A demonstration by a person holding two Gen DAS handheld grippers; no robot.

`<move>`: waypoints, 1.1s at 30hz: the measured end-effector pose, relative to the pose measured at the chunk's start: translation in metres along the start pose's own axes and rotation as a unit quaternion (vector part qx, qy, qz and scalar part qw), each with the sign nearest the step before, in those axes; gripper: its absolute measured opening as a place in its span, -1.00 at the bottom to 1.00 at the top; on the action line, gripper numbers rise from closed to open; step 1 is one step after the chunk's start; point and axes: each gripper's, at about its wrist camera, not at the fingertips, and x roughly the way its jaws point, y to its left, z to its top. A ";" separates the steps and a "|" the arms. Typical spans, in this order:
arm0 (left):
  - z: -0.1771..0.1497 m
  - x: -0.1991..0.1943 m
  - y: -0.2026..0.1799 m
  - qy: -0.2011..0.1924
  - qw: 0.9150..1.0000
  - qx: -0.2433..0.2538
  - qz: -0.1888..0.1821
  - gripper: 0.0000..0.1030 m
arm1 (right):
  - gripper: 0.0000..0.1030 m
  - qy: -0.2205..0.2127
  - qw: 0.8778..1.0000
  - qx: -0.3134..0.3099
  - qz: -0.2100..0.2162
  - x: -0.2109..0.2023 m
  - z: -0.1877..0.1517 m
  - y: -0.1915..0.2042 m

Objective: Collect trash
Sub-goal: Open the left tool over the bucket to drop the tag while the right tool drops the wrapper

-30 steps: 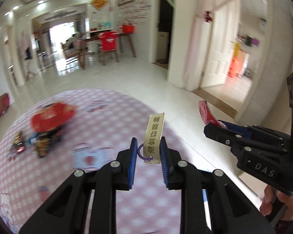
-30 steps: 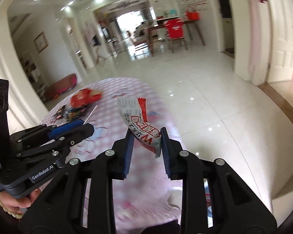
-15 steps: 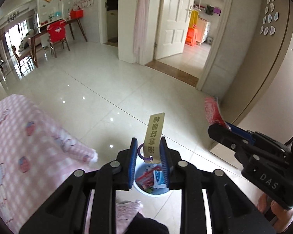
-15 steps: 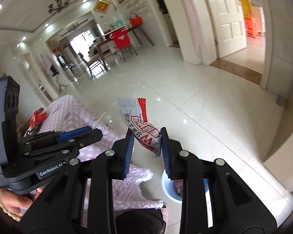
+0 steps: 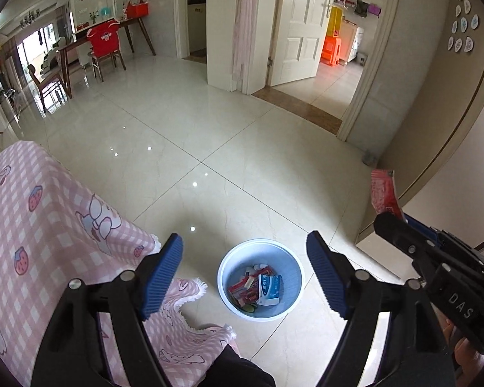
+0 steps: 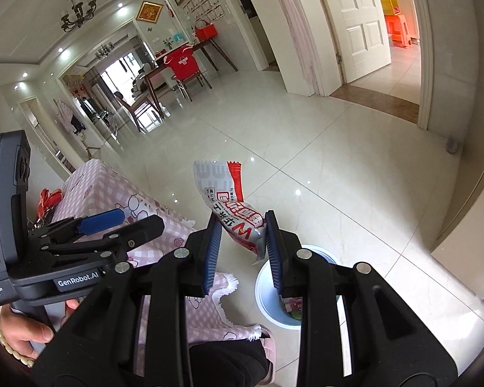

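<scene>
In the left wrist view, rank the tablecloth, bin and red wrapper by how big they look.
1. tablecloth
2. bin
3. red wrapper
The wrapper, held in the right gripper, sits nearer the camera, so true sizes are unsure.

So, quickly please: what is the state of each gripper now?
Left gripper: open, holding nothing, above the bin.
Right gripper: shut on the snack wrapper.

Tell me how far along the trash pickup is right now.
Partly done. The blue bin on the floor already holds several wrappers. The left gripper is open and empty above the bin. In hand: the right gripper is shut on a red and white snack wrapper, not yet dropped. Left: at least one red package sits on the pink checked tablecloth.
</scene>
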 end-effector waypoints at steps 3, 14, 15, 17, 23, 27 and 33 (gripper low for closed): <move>-0.001 -0.005 0.006 -0.001 1.000 -0.006 0.002 0.50 | -0.47 0.002 1.000 -0.003 0.003 0.002 -0.002 0.004; 0.003 -0.022 0.035 -0.021 0.999 -0.042 0.020 0.53 | -0.47 0.001 1.000 -0.014 0.011 0.008 0.001 0.017; 0.003 -0.023 0.037 -0.022 0.999 -0.044 0.021 0.53 | -0.46 0.000 1.000 -0.014 0.011 0.009 0.002 0.017; 0.004 -0.026 0.041 -0.026 0.998 -0.048 0.023 0.53 | -0.36 -0.008 1.000 -0.014 0.004 0.012 0.006 0.019; 0.004 -0.032 0.054 -0.033 0.998 -0.056 0.026 0.54 | 0.13 -0.015 1.000 -0.015 -0.008 0.019 0.008 0.022; 0.002 -0.035 0.061 -0.034 0.997 -0.060 0.023 0.54 | 0.13 -0.012 1.000 -0.020 -0.008 0.020 0.007 0.025; -0.006 -0.048 0.075 -0.040 0.997 -0.062 0.025 0.54 | 0.13 -0.006 1.000 -0.030 0.000 0.019 0.005 0.042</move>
